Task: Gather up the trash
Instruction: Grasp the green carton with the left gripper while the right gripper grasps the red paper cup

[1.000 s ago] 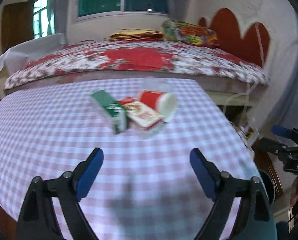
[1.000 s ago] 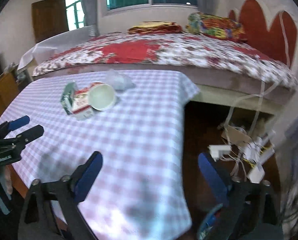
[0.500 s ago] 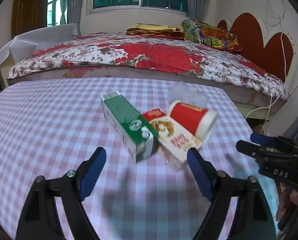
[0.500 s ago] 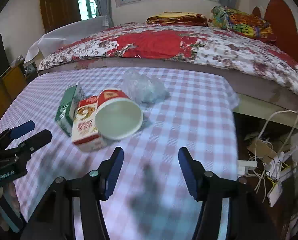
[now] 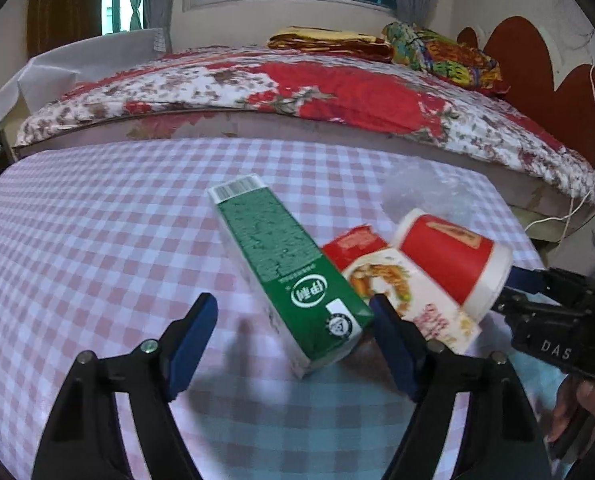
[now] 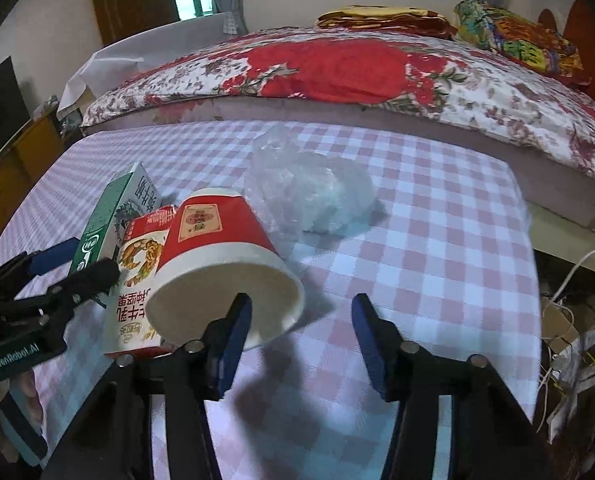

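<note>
On the checked tablecloth (image 5: 97, 240) lies a pile of trash: a green carton (image 5: 289, 276), a red-and-white carton (image 5: 401, 292), a red paper cup (image 5: 453, 268) on its side and a clear plastic bag (image 5: 429, 192). My left gripper (image 5: 293, 320) is closing, with the green carton's near end between its fingers and a gap on the left side. My right gripper (image 6: 301, 312) is also closing. Its left finger stands in front of the cup's (image 6: 217, 264) mouth, and the rim's right edge lies between the fingers, untouched. The bag (image 6: 309, 196) lies behind the cup.
A bed with a floral cover (image 6: 337, 68) runs along the table's far side. The table's right edge (image 6: 533, 280) drops to a floor with cables and boxes (image 6: 569, 320). A wooden cabinet (image 6: 13, 168) stands at the left. The other hand-held gripper (image 6: 57, 272) shows beside the cartons.
Both grippers have come forward and down to the trash pile. The right gripper's jaws have narrowed a lot and now stand at the cup's mouth; the left jaws narrowed slightly around the green carton.
</note>
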